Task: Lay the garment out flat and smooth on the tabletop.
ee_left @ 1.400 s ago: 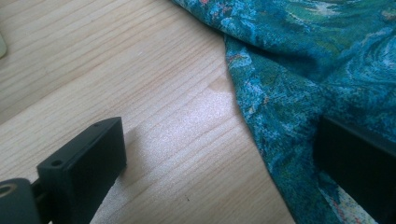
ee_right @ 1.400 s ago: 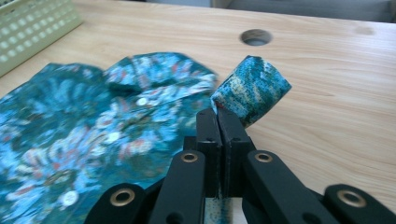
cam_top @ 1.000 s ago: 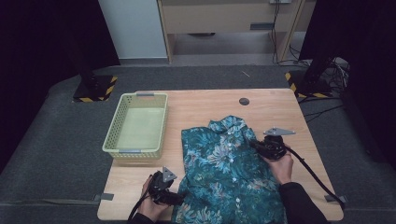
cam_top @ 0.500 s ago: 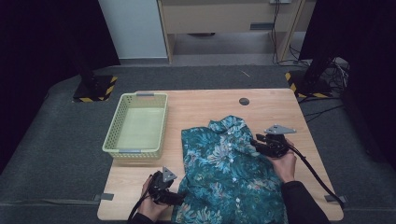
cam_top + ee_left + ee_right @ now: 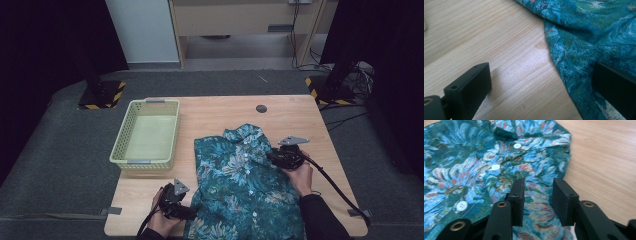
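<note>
A teal floral shirt (image 5: 245,185) with white buttons lies spread on the wooden table (image 5: 300,120), collar toward the far side. My left gripper (image 5: 191,213) rests at the shirt's near left hem. In the left gripper view it (image 5: 540,75) stands wide open, one jaw over bare wood and the other over the fabric (image 5: 586,37). My right gripper (image 5: 270,156) is at the shirt's right shoulder. Its jaws (image 5: 538,185) let go and have just been closing a little. They stand apart over the cloth (image 5: 474,165) with nothing pinched between them.
A pale green mesh basket (image 5: 142,162) stands on the table's left part, beside the shirt. A small black disc (image 5: 261,108) sits near the far edge. Bare wood lies to the right of the shirt. A cable trails from the right gripper.
The right gripper has shifted only slightly at the shirt's right shoulder. The left gripper and the shirt lie as before.
</note>
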{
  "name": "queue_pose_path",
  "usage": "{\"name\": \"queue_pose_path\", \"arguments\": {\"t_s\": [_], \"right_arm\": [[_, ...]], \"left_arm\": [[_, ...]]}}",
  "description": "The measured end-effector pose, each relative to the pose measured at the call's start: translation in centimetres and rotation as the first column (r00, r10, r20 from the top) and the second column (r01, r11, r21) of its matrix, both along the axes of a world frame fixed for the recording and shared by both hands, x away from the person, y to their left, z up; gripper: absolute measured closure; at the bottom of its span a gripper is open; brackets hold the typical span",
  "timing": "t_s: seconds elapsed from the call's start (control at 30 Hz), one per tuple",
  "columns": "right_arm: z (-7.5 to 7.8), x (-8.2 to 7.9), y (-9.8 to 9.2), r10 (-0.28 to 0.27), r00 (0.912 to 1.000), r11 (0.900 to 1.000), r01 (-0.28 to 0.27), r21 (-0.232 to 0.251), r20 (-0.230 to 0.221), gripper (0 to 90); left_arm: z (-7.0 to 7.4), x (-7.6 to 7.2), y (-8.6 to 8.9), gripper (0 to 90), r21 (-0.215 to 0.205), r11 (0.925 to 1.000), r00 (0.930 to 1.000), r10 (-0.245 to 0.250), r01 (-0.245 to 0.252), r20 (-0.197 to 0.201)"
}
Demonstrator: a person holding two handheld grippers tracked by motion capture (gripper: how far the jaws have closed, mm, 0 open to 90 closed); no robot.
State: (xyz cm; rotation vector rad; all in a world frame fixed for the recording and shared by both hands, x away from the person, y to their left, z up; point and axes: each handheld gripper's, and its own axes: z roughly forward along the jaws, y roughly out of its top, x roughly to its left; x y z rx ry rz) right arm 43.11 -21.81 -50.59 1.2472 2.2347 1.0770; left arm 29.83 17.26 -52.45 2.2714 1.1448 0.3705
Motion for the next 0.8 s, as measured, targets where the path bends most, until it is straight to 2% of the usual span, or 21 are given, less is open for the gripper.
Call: {"name": "queue_pose_path", "arguments": {"t_s": [0.17,0.33,0.57,0.67,0.8], "right_arm": [[-1.2,0.2,0.6,0.025,0.999,0.999,-0.026,-0.031,-0.038,62.6],[-2.1,0.2,1.0,0.027,0.9984,0.997,-0.03,-0.071,-0.049,61.9],[-1.8,-0.1,1.2,0.016,0.9977,0.998,-0.02,-0.056,-0.065,85.4],[-1.6,-0.1,1.2,0.005,0.9974,0.999,-0.009,-0.049,-0.072,87.9],[-1.0,-0.2,0.9,-0.004,0.9983,0.999,0.002,-0.032,-0.058,88.5]], "left_arm": [[0.0,0.0,0.0,2.0,0.001,1.0,1.0,0.0,0.0,-0.001],[0.0,0.0,0.0,1.9,-0.001,1.0,1.0,-0.001,0.001,0.0],[0.0,0.0,0.0,2.0,0.0,1.0,1.0,0.0,0.0,0.0],[0.0,0.0,0.0,1.9,-0.001,1.0,1.0,0.0,0.0,0.0],[0.0,0.0,0.0,1.9,-0.001,1.0,1.0,-0.001,0.001,0.001]]}}
